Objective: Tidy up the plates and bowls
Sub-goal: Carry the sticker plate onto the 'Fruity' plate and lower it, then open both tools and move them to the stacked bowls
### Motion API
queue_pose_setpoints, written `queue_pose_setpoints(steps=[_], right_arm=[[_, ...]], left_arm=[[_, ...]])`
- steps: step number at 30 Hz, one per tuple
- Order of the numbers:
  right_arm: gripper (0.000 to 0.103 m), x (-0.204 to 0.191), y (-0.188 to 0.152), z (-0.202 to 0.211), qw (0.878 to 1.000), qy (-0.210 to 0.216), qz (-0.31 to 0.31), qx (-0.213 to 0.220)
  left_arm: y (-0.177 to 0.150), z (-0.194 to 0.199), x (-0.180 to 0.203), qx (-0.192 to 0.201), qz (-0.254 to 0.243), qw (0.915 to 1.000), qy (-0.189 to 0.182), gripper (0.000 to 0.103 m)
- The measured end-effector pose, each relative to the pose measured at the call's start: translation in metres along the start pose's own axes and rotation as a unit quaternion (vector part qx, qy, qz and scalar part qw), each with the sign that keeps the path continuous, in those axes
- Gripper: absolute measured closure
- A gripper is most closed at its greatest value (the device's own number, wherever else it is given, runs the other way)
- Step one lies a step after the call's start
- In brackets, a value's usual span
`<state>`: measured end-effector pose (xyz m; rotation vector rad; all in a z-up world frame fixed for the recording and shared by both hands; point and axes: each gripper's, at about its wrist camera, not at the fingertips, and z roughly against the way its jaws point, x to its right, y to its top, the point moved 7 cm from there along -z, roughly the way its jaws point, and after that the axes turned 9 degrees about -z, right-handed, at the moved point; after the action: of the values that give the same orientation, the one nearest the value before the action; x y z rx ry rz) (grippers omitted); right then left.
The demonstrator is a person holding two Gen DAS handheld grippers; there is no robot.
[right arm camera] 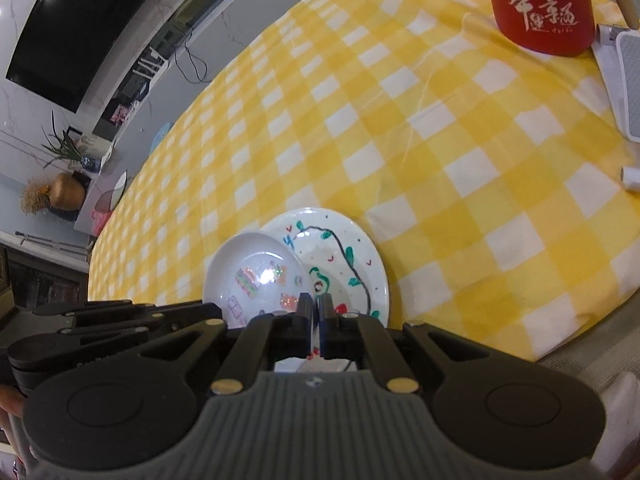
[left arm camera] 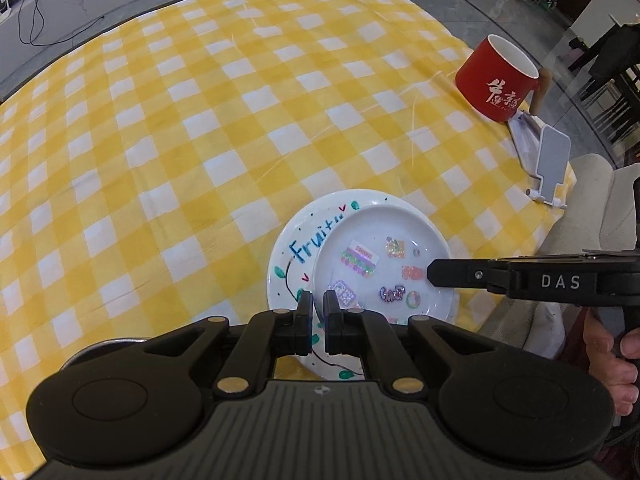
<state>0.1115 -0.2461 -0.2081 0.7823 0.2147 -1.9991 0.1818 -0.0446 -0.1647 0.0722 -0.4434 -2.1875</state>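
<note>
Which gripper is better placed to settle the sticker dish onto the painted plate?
Left, probably: the left gripper is shut on the sticker dish rim above the painted plate; the right gripper is shut with no clear hold.

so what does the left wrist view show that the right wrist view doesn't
Only the left wrist view shows the blue word "Fruity" on the painted white ceramic plate, the red mug's open white inside, and the right gripper from the side, over the small white sticker-decorated dish.

Only the right wrist view shows the black wall screen, the potted plant and the golden vase.

Both show the two dishes, the red mug, the yellow checked tablecloth and the white stand.
</note>
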Motion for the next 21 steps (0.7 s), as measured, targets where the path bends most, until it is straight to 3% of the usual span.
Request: queue_pose_setpoints(steps=[4,9,13,19,21], right_arm=[[0.103,0.007,0.0,-0.007,1.0,0.005,-0.023,-0.021],[0.101,0.008,0.0,-0.008,1.0,-0.003,-0.016,-0.013],[0.102,0.009,0.001,-0.011,1.0,-0.006,-0.022,-0.01],[0.101,0.007,0.002,-0.009,0.999,-0.03,0.008,0.01],[0.092,0.006,0.003,-0.008,0.999,-0.031,0.006,0.013]], left_arm=[[-0.001,-0.004,0.005,-0.009,-0.013,0.9997,0.02,0.098],[-0.004,-0.012,0.013,-0.021,-0.03,0.9976,0.058,0.097],[-0.002,-0.018,0.009,-0.025,-0.038,0.9919,0.119,0.094],[0.003,-0.005,0.008,0.006,-0.036,0.9916,0.124,0.094],[0.006,0.003,0.007,0.022,-0.026,0.9917,0.124,0.092]])
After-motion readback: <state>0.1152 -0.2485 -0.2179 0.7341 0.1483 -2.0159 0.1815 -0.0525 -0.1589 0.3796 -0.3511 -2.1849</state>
